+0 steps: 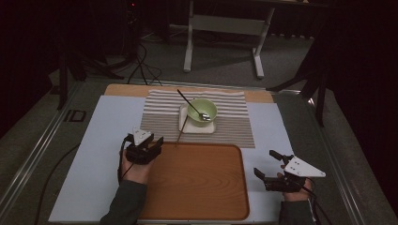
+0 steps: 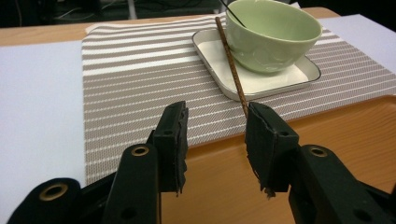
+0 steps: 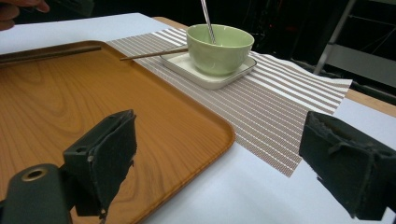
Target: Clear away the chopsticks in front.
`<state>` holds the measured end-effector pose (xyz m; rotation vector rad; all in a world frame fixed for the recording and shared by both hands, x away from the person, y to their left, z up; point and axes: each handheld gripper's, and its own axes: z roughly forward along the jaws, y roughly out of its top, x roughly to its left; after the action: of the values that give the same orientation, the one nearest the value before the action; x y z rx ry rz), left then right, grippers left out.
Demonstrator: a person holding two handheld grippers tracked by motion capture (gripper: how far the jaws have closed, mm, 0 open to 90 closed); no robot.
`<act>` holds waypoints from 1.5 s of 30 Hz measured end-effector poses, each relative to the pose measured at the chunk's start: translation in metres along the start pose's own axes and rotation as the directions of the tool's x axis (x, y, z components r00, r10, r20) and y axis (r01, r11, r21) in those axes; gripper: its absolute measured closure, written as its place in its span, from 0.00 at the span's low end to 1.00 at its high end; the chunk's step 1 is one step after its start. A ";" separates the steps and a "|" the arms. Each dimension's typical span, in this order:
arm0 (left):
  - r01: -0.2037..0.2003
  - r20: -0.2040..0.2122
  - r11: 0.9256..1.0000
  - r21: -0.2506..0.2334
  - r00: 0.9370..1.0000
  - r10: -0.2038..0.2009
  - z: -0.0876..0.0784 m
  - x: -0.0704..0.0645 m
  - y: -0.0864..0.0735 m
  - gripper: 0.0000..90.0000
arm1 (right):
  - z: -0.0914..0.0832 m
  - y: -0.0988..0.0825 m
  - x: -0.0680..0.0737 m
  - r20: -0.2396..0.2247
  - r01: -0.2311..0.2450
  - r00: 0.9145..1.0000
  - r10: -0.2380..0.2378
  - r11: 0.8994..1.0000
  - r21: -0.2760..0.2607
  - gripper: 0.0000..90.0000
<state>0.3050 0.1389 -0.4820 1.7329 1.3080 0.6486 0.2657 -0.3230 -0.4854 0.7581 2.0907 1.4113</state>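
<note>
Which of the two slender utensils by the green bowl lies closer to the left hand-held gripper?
The brown chopstick: it leans on the white dish's rim beside the bowl, its near end by the jaws. The metal spoon stands inside the bowl.

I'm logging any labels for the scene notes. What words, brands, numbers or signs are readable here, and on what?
"ID": dark block marking on the floor left of the table, in the high view; the reading is unsure.
No readable text on the green bowl, white dish, striped placemat or wooden tray.
</note>
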 end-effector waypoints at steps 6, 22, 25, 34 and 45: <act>-0.022 0.020 1.000 -0.010 1.000 0.023 0.014 -0.002 0.002 0.66 | 0.000 0.000 0.000 -0.001 0.001 1.000 -0.001 1.000 0.001 0.12; -0.065 0.056 0.998 0.002 0.996 0.065 0.051 -0.008 0.009 0.66 | 0.000 0.000 0.000 -0.004 0.000 1.000 0.000 1.000 0.004 0.12; -0.081 0.069 0.997 0.018 0.994 0.080 0.057 -0.010 0.009 0.66 | 0.000 0.000 0.000 -0.005 0.000 1.000 0.000 1.000 0.005 0.12; -0.099 0.080 0.993 0.057 0.992 0.094 0.071 -0.009 0.017 0.66 | 0.001 0.000 0.000 -0.005 -0.001 1.000 0.001 1.000 0.006 0.12; -0.117 0.091 0.990 0.082 0.990 0.109 0.086 -0.011 0.024 0.67 | 0.001 0.000 -0.001 -0.005 0.002 1.000 -0.002 1.000 0.004 0.12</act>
<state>0.3830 0.0986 -0.5039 1.8962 1.2014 0.5812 0.2667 -0.3231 -0.4856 0.7545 2.0981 1.4102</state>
